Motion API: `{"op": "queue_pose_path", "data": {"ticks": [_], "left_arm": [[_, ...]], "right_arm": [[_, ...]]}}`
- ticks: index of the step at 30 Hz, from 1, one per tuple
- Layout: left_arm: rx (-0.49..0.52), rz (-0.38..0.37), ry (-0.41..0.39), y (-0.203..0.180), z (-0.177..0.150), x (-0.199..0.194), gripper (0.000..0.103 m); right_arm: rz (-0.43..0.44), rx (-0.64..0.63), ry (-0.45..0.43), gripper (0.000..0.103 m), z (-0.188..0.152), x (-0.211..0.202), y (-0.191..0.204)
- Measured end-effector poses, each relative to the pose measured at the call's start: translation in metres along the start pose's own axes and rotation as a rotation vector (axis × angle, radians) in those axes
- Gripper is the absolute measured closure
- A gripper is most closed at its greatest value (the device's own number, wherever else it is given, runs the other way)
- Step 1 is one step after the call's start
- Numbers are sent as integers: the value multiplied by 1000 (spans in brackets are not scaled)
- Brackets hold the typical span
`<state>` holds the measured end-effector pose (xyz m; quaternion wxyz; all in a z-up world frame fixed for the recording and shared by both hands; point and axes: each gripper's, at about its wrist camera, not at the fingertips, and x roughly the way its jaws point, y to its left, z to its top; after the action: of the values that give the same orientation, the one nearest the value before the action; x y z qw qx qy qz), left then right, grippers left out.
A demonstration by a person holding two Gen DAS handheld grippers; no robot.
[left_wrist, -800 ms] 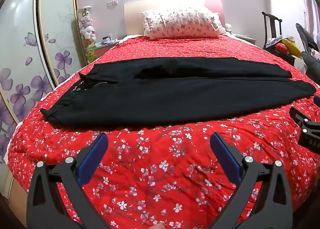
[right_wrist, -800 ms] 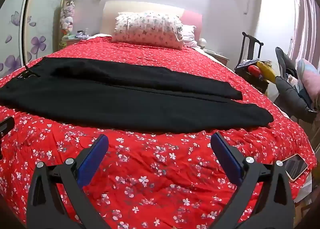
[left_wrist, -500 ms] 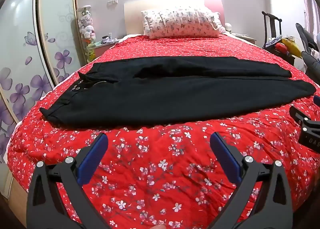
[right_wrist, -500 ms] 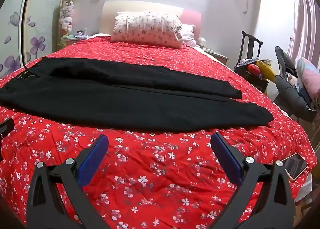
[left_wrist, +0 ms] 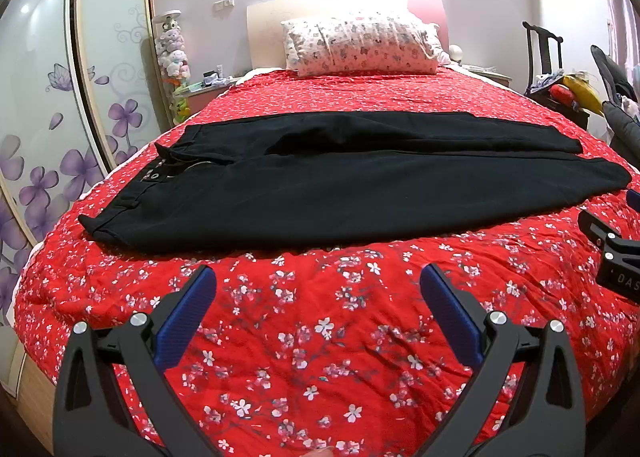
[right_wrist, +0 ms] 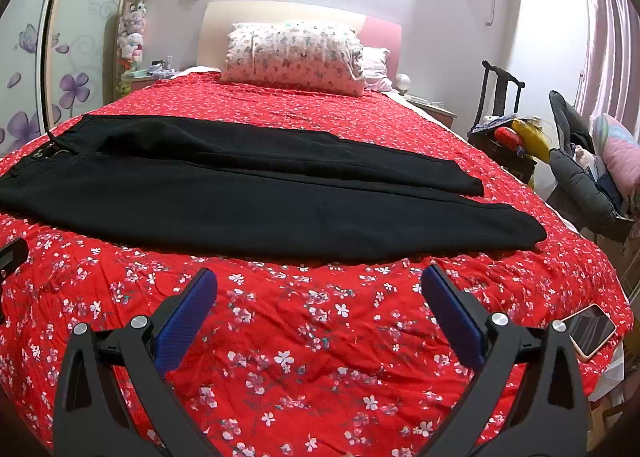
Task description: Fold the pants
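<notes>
Black pants (left_wrist: 340, 185) lie flat across the red flowered bedspread, waistband at the left, leg ends at the right, the two legs side by side. They also show in the right wrist view (right_wrist: 260, 201). My left gripper (left_wrist: 318, 283) is open and empty, hovering over the bedspread in front of the pants' near edge. My right gripper (right_wrist: 319, 285) is open and empty, in front of the near leg, towards the hem end. Part of the right gripper shows at the right edge of the left wrist view (left_wrist: 612, 249).
A flowered pillow (left_wrist: 360, 43) lies at the headboard. A phone (right_wrist: 592, 331) rests on the bed's near right corner. A wardrobe with purple flowers (left_wrist: 48, 129) stands left. A chair with clothes (right_wrist: 508, 137) and a dark jacket (right_wrist: 584, 185) stand right.
Both grippers have lifted and eased back very slightly; the pants look a touch further off. Nothing was taken hold of.
</notes>
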<state>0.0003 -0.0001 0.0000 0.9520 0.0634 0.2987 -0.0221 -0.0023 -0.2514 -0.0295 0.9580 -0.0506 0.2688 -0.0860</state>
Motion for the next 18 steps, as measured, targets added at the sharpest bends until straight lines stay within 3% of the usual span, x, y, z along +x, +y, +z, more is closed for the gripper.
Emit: {"op": "queue_pose_path", "data": {"ticks": [18], "left_arm": [[1, 2, 1, 0, -4, 5, 2]], "right_arm": [[1, 1, 2, 1, -1, 2, -2]]}}
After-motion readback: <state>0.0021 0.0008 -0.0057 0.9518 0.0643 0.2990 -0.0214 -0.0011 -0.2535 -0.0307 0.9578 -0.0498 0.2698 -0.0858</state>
